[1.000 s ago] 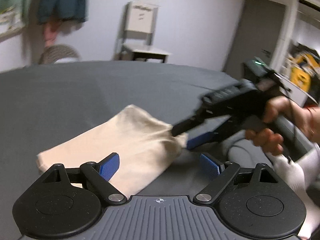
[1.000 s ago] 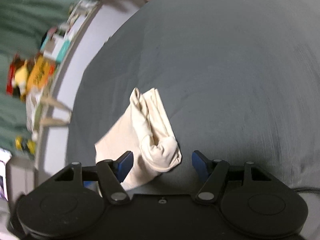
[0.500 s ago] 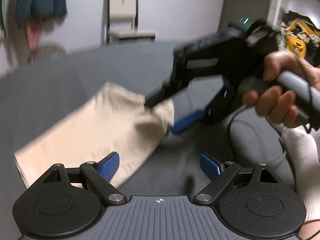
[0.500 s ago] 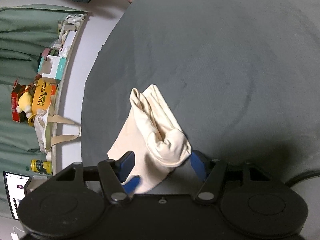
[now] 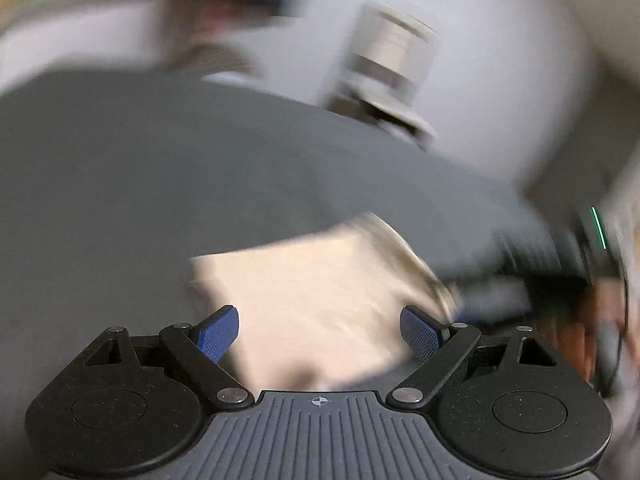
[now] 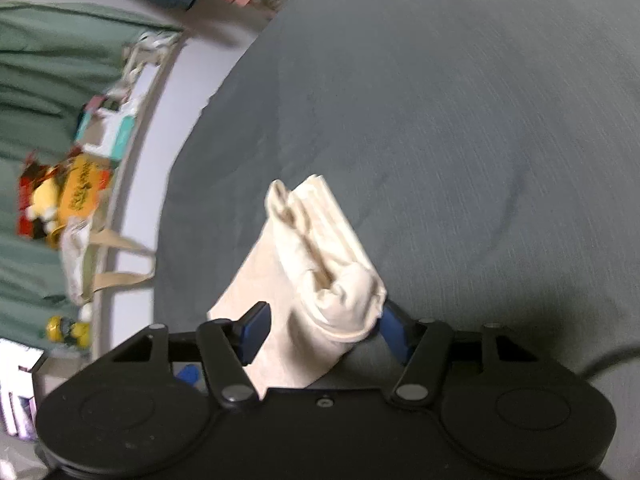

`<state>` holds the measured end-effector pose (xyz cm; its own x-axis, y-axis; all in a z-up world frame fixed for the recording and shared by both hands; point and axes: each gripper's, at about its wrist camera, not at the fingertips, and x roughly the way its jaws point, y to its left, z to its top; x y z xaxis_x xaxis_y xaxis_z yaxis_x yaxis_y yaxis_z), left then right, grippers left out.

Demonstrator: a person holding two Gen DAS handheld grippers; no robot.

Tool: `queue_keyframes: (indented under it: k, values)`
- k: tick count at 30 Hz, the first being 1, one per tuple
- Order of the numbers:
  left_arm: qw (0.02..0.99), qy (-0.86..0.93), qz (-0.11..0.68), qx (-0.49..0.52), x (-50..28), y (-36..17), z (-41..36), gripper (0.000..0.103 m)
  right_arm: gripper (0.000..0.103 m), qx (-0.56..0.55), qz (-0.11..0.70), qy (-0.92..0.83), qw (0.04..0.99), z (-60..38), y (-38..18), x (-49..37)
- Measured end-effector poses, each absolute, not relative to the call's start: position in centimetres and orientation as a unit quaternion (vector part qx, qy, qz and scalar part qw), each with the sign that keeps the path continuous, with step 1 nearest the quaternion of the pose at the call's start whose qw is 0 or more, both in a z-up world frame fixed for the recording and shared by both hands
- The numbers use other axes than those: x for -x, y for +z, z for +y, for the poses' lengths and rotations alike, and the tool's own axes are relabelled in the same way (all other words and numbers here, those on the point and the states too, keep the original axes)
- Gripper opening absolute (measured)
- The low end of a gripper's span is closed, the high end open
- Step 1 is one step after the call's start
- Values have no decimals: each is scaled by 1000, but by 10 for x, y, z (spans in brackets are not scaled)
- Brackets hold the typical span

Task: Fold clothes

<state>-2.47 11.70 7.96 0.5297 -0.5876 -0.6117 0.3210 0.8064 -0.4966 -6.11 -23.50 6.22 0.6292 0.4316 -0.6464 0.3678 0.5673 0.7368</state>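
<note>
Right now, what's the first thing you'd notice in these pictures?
The cream cloth jumps out, pale and bunched on the dark grey cover. It sits between the open blue fingers of the right gripper. A yellow plush toy brightens the cluttered shelf at far left.

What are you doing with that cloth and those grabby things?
A person is folding a cream cloth on a dark grey cover, with a handheld gripper in each hand. The right gripper is open around the bunched, rolled end of the cloth. The left gripper is open too, with the flat part of the cloth in front of it. Its picture is blurry, so it is moving fast. Neither gripper is pinching the cloth yet.
</note>
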Motion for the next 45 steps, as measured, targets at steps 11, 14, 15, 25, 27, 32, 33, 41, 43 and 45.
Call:
queue_keyframes:
  k: [11,14,15,25,27,32,33,41,43,45]
  values:
    - [798,-222,425,365,22,65,173,88,56,144,310,182,922,-42,111,99]
    - [789,-221,435,375,18,59,173,88,53,288,272,208,894,6,94,113]
    - [784,-220,437,382,15,55,172,88,53,340,258,212,879,20,86,119]
    - [750,-215,447,437,-2,26,162,88,51,616,184,204,738,76,33,135]
    - [751,-214,449,435,-4,24,157,88,51,632,188,205,723,82,32,132]
    - [749,-214,444,443,-6,22,155,88,44,653,191,195,707,92,28,123]
    - [749,-214,443,444,-6,21,154,88,42,655,188,192,706,94,26,122]
    - [748,-212,448,443,-8,17,153,88,31,611,173,145,758,89,22,125]
    - [747,-214,450,441,-10,16,151,88,25,591,175,142,775,86,25,126]
    - [746,-216,453,438,-10,15,150,88,15,570,180,138,790,83,30,127]
